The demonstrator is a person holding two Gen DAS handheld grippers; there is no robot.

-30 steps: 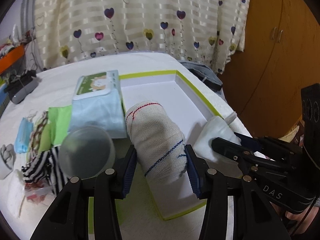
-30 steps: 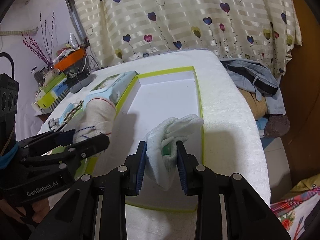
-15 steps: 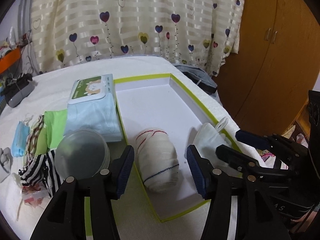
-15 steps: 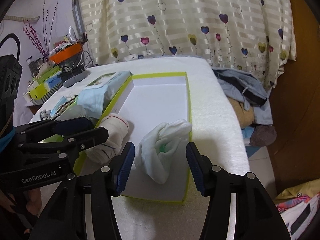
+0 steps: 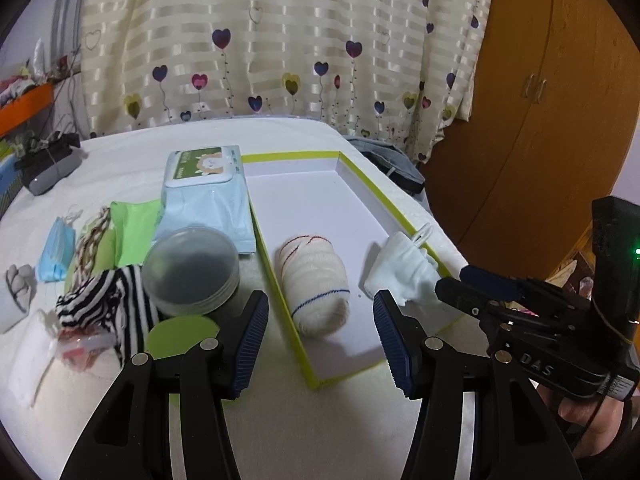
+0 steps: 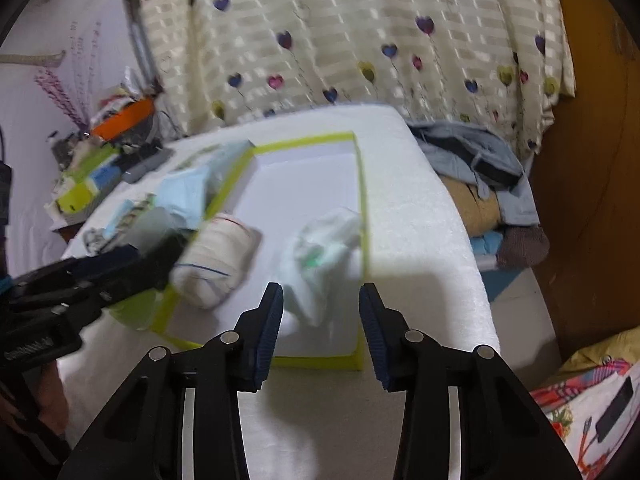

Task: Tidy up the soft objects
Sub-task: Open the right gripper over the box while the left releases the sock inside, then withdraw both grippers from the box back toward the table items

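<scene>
A rolled cream cloth with red and blue stripes (image 5: 316, 280) lies in the near left part of the white box with a lime rim (image 5: 316, 380). A white bundle (image 5: 404, 268) lies in the near right part; both show in the right wrist view, the roll (image 6: 218, 258) and the bundle (image 6: 320, 248). My left gripper (image 5: 320, 336) is open and empty, drawn back just in front of the roll. My right gripper (image 6: 320, 328) is open and empty, just in front of the bundle.
Left of the box lie a wet-wipe pack (image 5: 204, 196), a clear round tub (image 5: 192, 272), a striped cloth (image 5: 108, 300), green cloth (image 5: 128, 232) and a blue face mask (image 5: 54, 248). Clothes (image 6: 472, 160) are piled at the table's right. A wooden wardrobe (image 5: 540, 100) stands behind.
Both grippers opened and let go: the roll and the white bundle now lie in the box. Both grippers have pulled back toward the near edge.
</scene>
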